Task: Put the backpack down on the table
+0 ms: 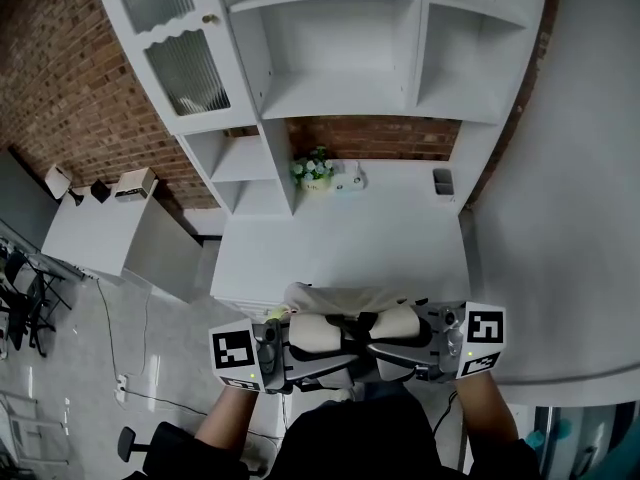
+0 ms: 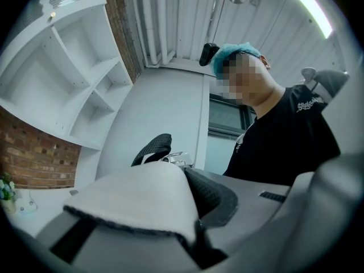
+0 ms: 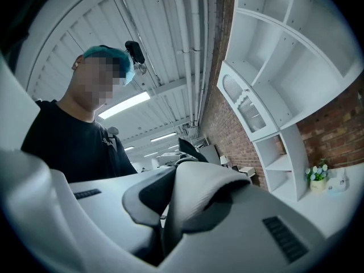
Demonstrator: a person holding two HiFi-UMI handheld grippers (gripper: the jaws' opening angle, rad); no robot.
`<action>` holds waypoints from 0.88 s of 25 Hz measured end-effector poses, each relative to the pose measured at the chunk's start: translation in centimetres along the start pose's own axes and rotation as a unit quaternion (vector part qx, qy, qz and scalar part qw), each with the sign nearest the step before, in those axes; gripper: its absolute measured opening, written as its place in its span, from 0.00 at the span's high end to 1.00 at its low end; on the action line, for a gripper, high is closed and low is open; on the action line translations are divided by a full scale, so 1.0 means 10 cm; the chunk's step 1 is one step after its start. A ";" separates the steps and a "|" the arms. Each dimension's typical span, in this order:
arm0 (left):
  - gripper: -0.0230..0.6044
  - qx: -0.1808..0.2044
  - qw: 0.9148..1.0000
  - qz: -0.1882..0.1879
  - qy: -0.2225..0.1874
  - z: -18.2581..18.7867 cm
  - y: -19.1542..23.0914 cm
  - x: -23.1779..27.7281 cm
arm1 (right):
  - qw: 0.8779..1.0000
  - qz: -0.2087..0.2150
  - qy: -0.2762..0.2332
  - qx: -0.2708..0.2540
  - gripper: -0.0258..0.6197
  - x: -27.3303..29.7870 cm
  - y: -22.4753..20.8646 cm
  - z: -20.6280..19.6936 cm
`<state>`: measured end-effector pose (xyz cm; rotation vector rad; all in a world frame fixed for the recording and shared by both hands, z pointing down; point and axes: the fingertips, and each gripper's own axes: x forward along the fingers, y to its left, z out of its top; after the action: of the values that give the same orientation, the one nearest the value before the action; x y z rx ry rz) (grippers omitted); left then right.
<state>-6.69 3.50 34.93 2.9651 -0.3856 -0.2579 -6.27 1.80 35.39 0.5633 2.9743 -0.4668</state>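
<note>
The left gripper (image 1: 280, 346) and right gripper (image 1: 428, 336) each clamp a padded shoulder strap (image 1: 318, 332) of the cream backpack (image 1: 330, 296), held at the near edge of the white table (image 1: 340, 238). It seems not yet set down; lowering and release remain.
</note>
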 end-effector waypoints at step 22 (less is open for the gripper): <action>0.89 -0.011 1.000 0.014 -0.006 0.21 1.32 0.37 | 0.999 -0.012 0.013 0.034 0.89 -0.45 -1.22 0.49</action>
<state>-6.72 -10.40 34.42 2.9348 -0.4225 -0.2747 -6.51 -12.12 34.78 0.5442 3.0036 -0.5682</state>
